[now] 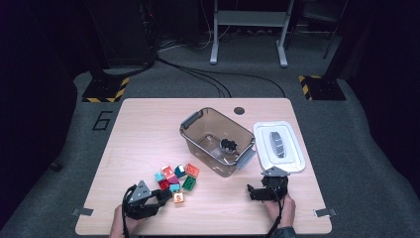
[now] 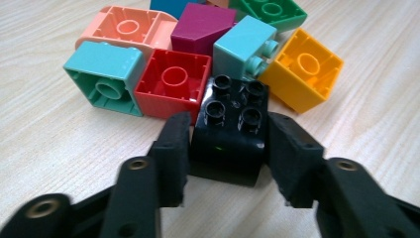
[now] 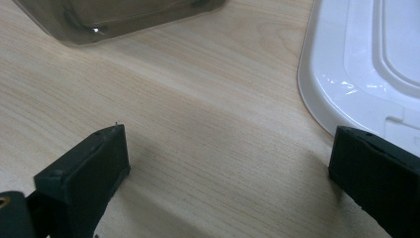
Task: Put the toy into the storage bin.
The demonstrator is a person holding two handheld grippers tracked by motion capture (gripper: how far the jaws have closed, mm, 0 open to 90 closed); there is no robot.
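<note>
Left hand-held gripper (image 2: 228,148) at the near left of the counter (image 1: 143,124), its two jaws pressed against the left and right sides of a black brick (image 2: 230,131). The brick sits flat on the counter at the near edge of a heap of coloured bricks, its four studs facing up. It looks roughly square from above, so no clear long axis; its front face slopes toward the gripper. The far edge touches or nearly touches a red brick (image 2: 171,89) lying with its hollow underside up. Beside that, a mint brick (image 2: 106,74) on its side, a pale blue brick (image 2: 242,49) with studs pointing right, and a yellow brick (image 2: 304,74) tipped hollow side up.

Right hand-held gripper (image 1: 264,191) low over the near right of the counter, jaws spread wide, bare wood between them. White lid (image 3: 366,64) just beyond its right jaw; a clear tub (image 1: 218,141) stands at the centre of the counter.
</note>
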